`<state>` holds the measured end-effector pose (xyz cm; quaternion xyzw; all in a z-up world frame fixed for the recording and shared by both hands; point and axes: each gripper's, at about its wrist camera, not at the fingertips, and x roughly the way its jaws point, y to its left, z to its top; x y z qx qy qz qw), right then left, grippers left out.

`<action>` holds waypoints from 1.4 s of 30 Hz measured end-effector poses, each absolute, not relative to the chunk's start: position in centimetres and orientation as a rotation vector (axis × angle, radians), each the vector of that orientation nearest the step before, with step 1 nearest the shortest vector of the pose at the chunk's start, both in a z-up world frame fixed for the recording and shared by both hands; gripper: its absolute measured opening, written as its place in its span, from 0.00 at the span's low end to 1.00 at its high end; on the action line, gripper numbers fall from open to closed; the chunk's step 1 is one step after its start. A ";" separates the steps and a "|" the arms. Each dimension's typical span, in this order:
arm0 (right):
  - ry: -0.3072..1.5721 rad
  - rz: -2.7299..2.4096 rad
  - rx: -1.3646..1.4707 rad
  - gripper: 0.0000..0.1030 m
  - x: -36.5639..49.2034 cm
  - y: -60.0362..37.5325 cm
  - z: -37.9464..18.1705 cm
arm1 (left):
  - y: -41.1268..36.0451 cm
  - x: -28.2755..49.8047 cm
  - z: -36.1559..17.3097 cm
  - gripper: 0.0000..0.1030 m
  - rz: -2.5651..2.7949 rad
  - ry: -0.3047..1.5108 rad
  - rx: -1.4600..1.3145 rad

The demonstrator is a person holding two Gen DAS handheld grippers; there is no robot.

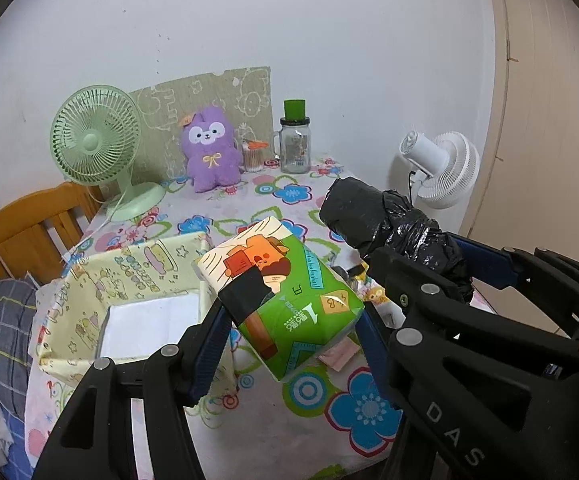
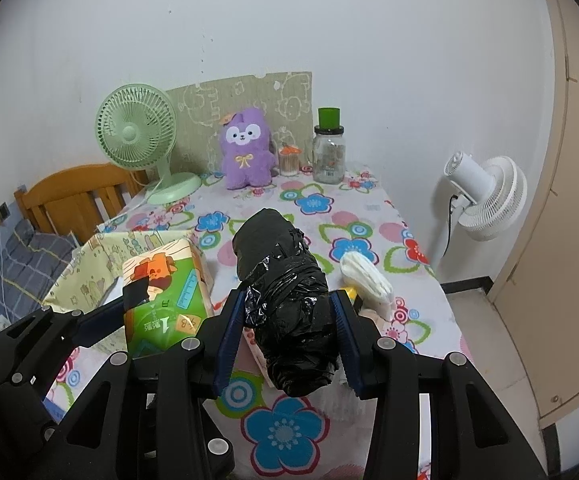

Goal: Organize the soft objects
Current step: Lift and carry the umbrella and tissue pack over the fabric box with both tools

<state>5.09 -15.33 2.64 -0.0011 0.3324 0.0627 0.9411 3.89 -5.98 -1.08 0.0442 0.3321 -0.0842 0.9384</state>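
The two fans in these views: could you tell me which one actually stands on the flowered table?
The green fan does, at the table's back left corner beside the purple plush. The white fan stands off the table's right edge.

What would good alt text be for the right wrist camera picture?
The right gripper holds a roll of black plastic bags above a flowered tablecloth, while the left gripper holds a green tissue pack beside a yellow fabric basket. A purple plush toy sits by the wall.
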 end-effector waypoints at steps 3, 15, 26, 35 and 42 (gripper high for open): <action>0.675 0.131 -0.003 0.46 5.4 -14.8 3.0 | -5.5 4.2 -0.6 0.64 -0.166 0.673 0.091; 0.678 0.138 -0.004 0.46 7.1 -12.2 3.8 | -3.0 5.3 0.2 0.64 -0.141 0.672 0.100; 0.689 0.155 -0.017 0.46 7.9 -9.6 3.7 | -0.6 5.9 0.3 0.64 -0.131 0.673 0.102; 0.701 0.168 -0.020 0.46 8.8 -7.2 3.3 | 1.7 6.6 -0.2 0.64 -0.120 0.681 0.106; 0.715 0.175 -0.032 0.46 9.5 -5.5 2.7 | 3.4 7.3 -0.8 0.64 -0.112 0.694 0.099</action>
